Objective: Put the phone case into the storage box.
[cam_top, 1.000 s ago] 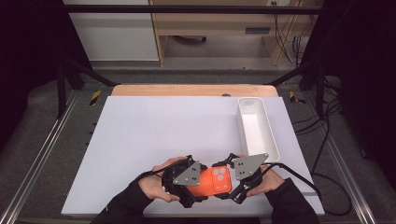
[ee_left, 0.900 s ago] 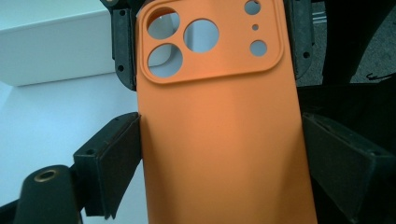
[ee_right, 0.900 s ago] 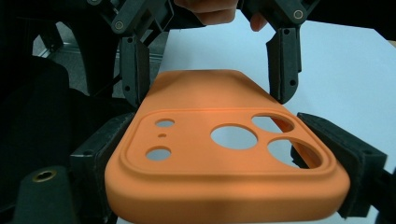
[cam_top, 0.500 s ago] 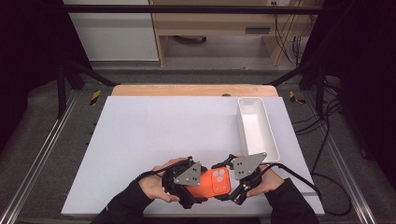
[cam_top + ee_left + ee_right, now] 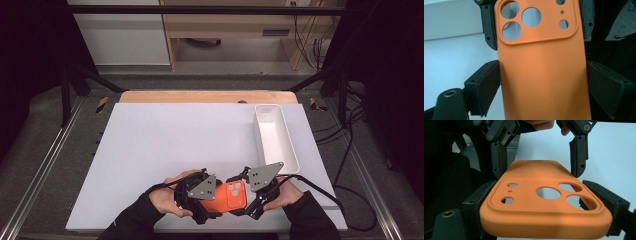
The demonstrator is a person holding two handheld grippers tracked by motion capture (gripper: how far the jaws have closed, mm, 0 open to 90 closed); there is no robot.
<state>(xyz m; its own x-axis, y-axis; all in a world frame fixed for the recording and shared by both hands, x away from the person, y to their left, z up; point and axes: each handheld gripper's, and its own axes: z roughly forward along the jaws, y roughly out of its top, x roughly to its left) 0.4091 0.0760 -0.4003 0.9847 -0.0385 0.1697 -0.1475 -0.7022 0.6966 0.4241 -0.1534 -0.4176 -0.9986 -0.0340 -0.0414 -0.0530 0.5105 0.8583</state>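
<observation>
An orange phone case (image 5: 231,196) with round camera cut-outs hangs just above the white table top (image 5: 175,140) near its front edge, held from both ends. My left gripper (image 5: 216,199) is shut on the case's plain end. In the left gripper view the case (image 5: 544,105) runs up between the pads (image 5: 486,82), which press on its long sides. My right gripper (image 5: 244,197) is shut on the camera end. In the right gripper view the case (image 5: 536,177) lies flat between the right gripper's (image 5: 544,202) pads, with the left gripper's fingers (image 5: 579,155) clamped farther along.
An empty white oblong tray (image 5: 276,140) stands at the table's right side, just beyond my right hand. A wooden strip (image 5: 200,96) borders the far edge. Cables (image 5: 350,200) trail off the right side, and metal rails flank the table.
</observation>
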